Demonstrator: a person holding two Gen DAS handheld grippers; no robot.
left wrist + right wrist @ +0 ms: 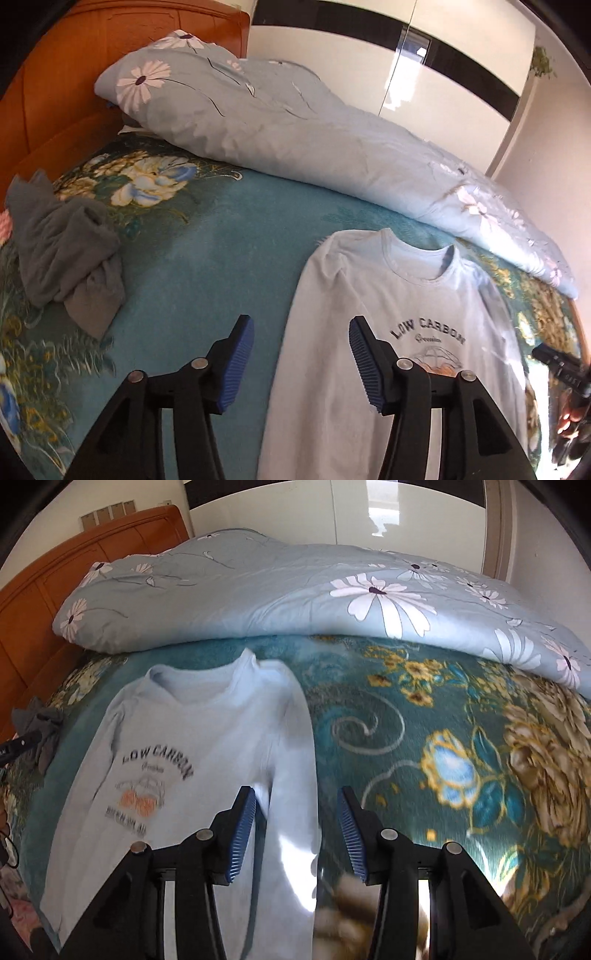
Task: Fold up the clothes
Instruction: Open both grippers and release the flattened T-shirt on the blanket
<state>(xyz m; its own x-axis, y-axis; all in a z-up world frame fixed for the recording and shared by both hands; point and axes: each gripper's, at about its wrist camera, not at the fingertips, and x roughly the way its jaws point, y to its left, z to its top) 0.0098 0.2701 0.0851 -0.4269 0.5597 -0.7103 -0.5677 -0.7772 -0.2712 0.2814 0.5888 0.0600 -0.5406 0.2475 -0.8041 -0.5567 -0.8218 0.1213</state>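
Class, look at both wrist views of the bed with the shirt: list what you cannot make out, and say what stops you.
- Light blue sweatshirt hem: left wrist view, behind the left gripper and bottom edge.
- Small print under "LOW CARBON": right wrist view, motion blur.
- Grey garment: right wrist view, small, at the rim.
- Right gripper: whether it touches the sleeve, blurred.
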